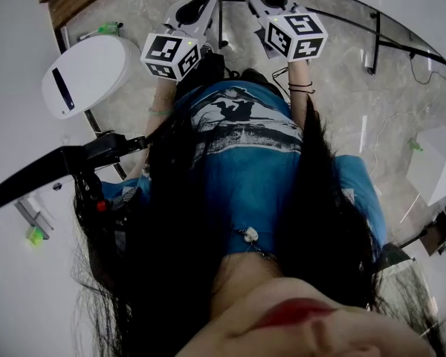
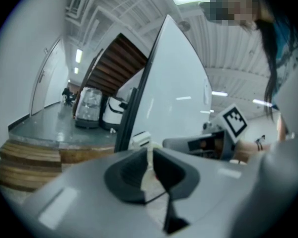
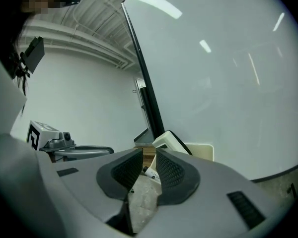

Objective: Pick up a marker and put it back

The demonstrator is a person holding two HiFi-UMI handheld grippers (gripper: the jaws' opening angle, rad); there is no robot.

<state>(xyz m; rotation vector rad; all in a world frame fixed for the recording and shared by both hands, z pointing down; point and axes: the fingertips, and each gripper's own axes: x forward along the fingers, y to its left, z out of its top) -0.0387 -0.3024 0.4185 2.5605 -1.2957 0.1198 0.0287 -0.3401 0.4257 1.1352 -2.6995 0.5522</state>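
The left hand-held gripper [image 2: 149, 155] has its dark ribbed pads drawn almost together, with only a thin slit between them and nothing in it. The right hand-held gripper [image 3: 149, 157] stands narrowly apart and grips nothing either. Through its gap, low in the middle of the right gripper view, a small white tube [image 3: 150, 172] with a dark end lies beyond the pads. It may be the marker, but it is too small to be sure.

No writing can be read anywhere. Each gripper's cube carries only black-and-white square patterns, and the person's blue T-shirt [image 1: 245, 169] bears a pale printed picture.

Just behind the right jaws sits a white box with a black edge [image 3: 171, 142], and a cream tray [image 3: 208, 152] is beside it. A big white board in a black frame [image 3: 213, 83] fills the right of that view and the centre of the left gripper view.

In the head view both grippers are held side by side at top centre above grey stone floor [image 1: 134, 13], with a rounded white machine [image 1: 89, 73] at upper left. Wooden steps [image 2: 25, 162] show at lower left of the left gripper view.
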